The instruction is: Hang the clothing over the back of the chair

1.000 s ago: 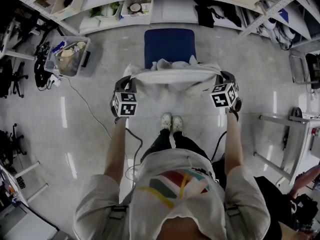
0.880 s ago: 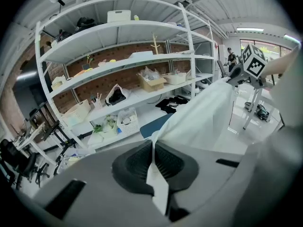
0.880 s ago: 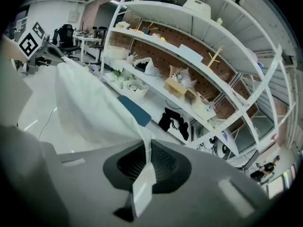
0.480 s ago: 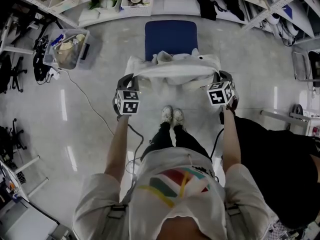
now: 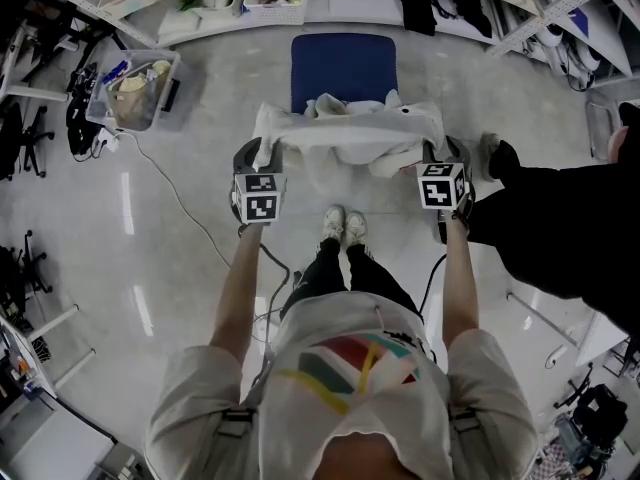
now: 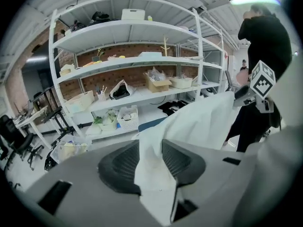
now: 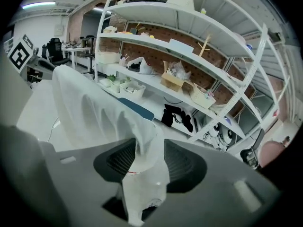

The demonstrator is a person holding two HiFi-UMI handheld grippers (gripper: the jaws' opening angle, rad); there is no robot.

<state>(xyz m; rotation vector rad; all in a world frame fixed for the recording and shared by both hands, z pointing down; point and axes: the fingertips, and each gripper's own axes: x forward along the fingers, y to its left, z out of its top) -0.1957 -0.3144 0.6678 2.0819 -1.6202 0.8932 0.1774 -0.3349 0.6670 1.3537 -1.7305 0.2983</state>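
- Head view: a white garment point(image 5: 345, 136) lies draped over the back of a blue-seated chair point(image 5: 343, 68), stretched between the left tongs point(image 5: 256, 154) and the right tongs point(image 5: 438, 150).
- Left gripper view: the jaws have just been opening and stand wide apart. A corner of the cloth lies slack between them, not pinched.
- Right gripper view: the same holds here. The jaws have just been opening, and a bunched corner rests loose in the gap.
- The fabric looks thin, light and limp, folding wherever it is unsupported.
- It would likely slide off if more of it hangs on 1 side of the back.
- The 2 upper corners, held wide apart, seem the best places to grip it.
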